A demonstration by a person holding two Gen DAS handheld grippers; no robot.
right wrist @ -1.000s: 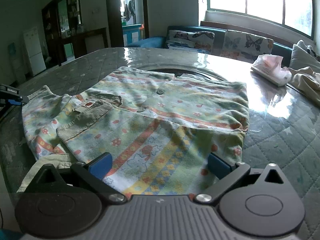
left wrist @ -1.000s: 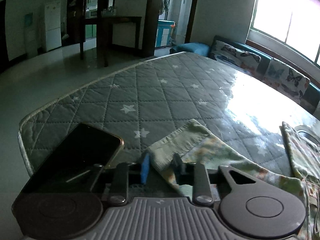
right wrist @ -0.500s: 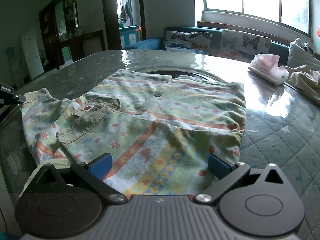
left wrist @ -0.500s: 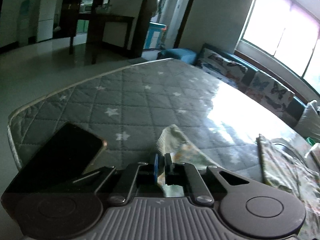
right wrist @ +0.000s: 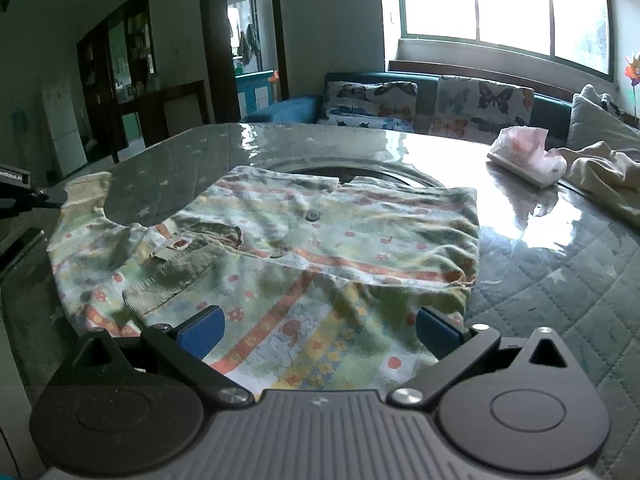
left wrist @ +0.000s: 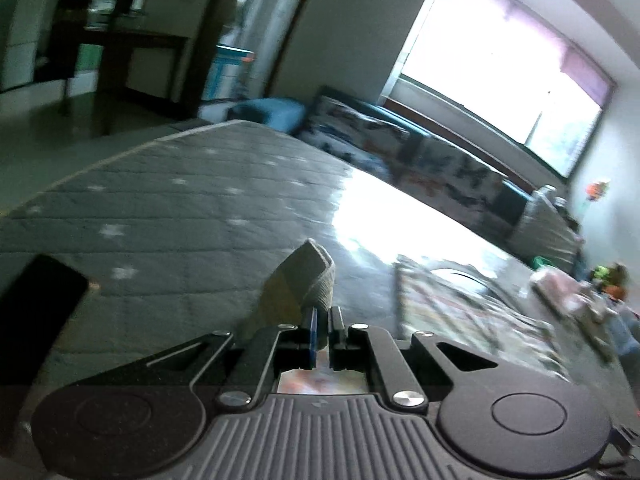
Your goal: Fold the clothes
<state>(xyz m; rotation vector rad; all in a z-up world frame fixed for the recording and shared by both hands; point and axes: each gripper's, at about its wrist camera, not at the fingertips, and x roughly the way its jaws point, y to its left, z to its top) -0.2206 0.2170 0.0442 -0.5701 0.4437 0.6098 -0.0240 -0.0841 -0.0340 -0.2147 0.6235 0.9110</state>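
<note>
Since the shirt (right wrist: 320,248) is soft and limp, the left gripper (left wrist: 323,334) pinches its sleeve cuff (left wrist: 310,276) between pressed jaws, while the right gripper (right wrist: 318,330) hangs spread above the hem.

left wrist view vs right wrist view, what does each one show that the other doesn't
Only the left wrist view shows the left gripper up close, shut on the sleeve cuff, with a dark phone beside it. Only the right wrist view shows the right gripper open over the whole patterned shirt, and the cream cloth. Both show the quilted star mat, butterfly cushions and window.
</note>
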